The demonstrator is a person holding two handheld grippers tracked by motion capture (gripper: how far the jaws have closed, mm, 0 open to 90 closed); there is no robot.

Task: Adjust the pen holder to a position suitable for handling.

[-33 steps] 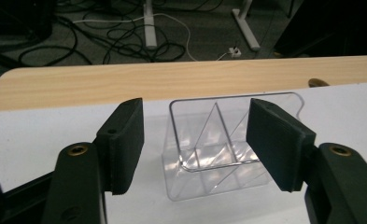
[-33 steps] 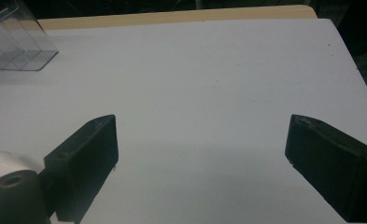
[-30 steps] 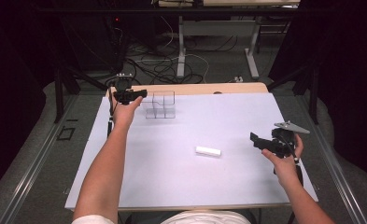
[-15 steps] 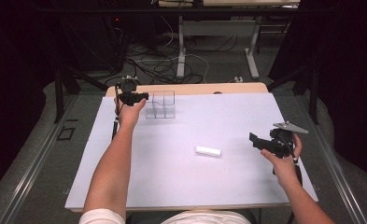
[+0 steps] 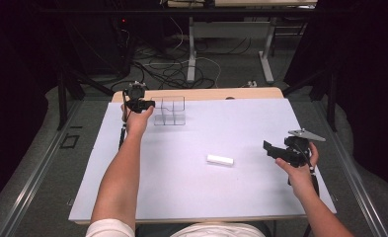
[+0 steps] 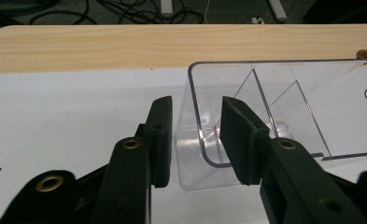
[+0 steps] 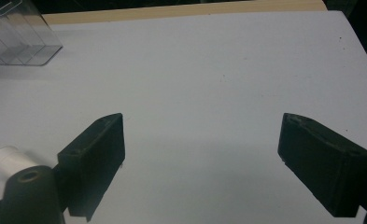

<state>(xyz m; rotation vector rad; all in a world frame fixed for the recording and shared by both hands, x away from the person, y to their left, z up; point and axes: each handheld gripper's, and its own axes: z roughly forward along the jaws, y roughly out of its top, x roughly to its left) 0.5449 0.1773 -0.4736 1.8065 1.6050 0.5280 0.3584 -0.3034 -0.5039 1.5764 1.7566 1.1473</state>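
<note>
Clear acrylic organiser (image 6: 284,112) wall sits between the closing left tool (image 6: 196,135), not yet pinched; slick plastic could slip sideways.

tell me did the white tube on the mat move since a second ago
No. The white tube lies at the same spot on the white mat, equally far from the clear organizer and the mat's near edge as before.

I can't tell if the left gripper (image 6: 195,140) pads touch the clear divided box (image 6: 284,107) wall between them; its right side is cut off there. White tube (image 7: 6,161) is half hidden behind the right gripper (image 7: 200,163) jaw.
</note>
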